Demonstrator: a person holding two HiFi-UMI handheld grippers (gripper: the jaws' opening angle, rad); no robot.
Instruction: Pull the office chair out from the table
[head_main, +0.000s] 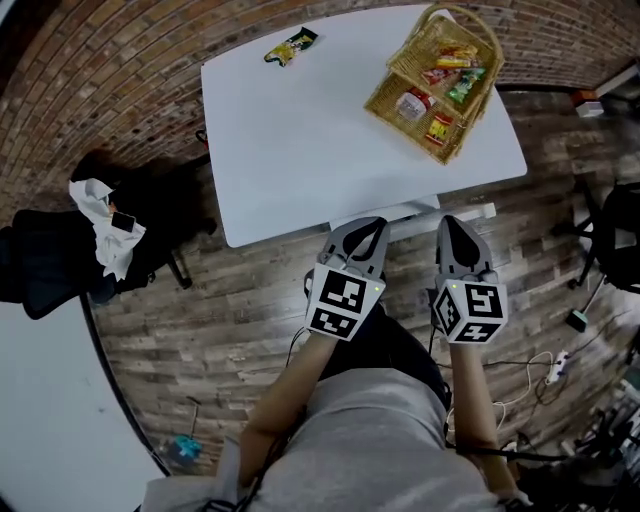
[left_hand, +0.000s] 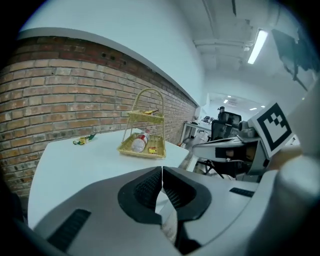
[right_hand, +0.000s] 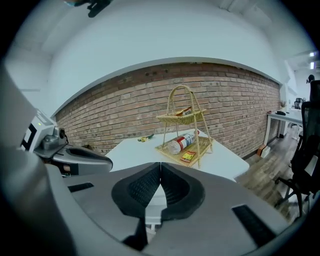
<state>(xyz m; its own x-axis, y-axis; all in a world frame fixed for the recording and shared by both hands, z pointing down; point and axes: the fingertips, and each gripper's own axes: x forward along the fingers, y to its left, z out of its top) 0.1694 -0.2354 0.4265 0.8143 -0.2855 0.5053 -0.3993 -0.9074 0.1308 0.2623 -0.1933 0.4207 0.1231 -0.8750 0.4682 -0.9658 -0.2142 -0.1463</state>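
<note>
A black office chair (head_main: 60, 262) stands left of the white table (head_main: 300, 150), with a white cloth (head_main: 105, 225) lying on it. It is apart from both grippers. My left gripper (head_main: 366, 232) and right gripper (head_main: 452, 226) hover side by side at the table's near edge, above the table's white foot (head_main: 470, 211). Both point toward the table. In the left gripper view the jaws of the left gripper (left_hand: 162, 172) are pressed together on nothing. The right gripper (right_hand: 160, 167) is shut and empty too. The chair shows in neither gripper view.
A wicker two-tier basket (head_main: 435, 80) with a bottle and snacks stands on the table's far right part. A snack packet (head_main: 290, 47) lies near the brick wall. A second black chair (head_main: 615, 235) stands at the right, with cables (head_main: 530, 375) on the wooden floor.
</note>
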